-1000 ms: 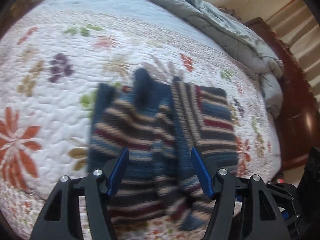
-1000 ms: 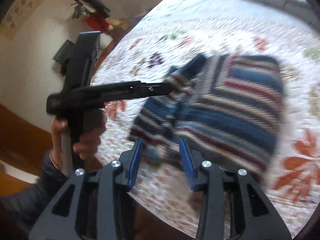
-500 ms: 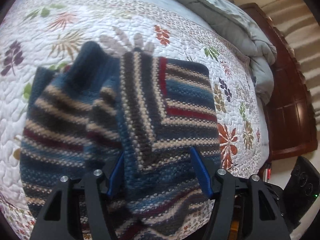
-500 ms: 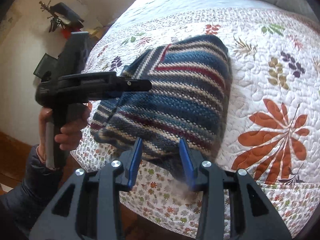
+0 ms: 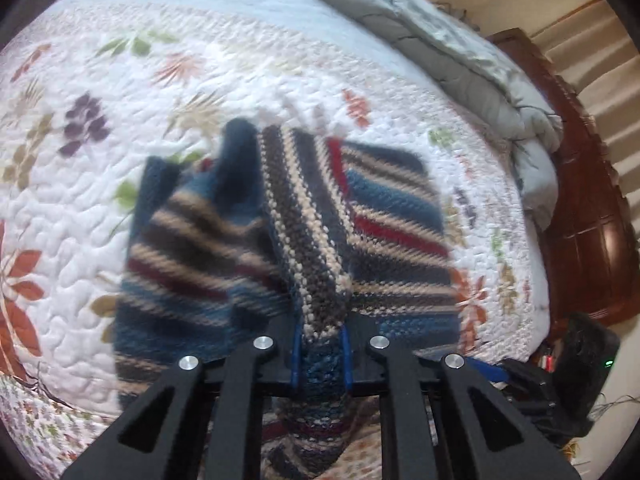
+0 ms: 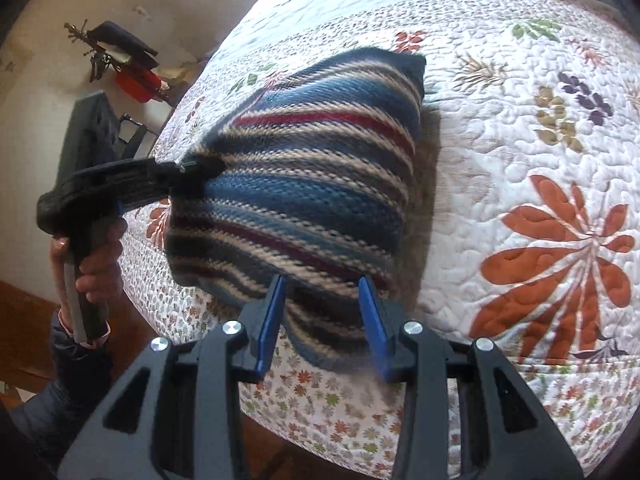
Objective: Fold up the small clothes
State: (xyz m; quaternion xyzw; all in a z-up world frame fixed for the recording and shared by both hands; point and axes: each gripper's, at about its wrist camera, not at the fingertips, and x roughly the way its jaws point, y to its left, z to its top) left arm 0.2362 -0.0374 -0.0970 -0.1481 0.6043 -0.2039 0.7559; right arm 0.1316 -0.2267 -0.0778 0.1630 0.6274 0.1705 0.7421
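A small knitted sweater (image 5: 304, 232) with blue, beige, brown and red stripes lies partly folded on a white floral quilt (image 5: 120, 80). My left gripper (image 5: 320, 344) is shut on a bunched fold of the sweater at its near edge and lifts it. In the right wrist view the sweater (image 6: 312, 184) is raised off the quilt (image 6: 520, 120), and the left gripper (image 6: 192, 168) pinches its left edge. My right gripper (image 6: 324, 320) is open, with the sweater's near hem between its blue fingers (image 6: 272, 320).
A grey duvet (image 5: 460, 52) is bunched along the far side of the bed. A dark wooden bed frame (image 5: 592, 220) stands at the right. A coat rack with dark and red things (image 6: 120, 64) stands by the wall, beyond the bed's edge.
My left gripper has closed on a fold of the sweater and lifted it. The right gripper has stayed open at the sweater's near hem.
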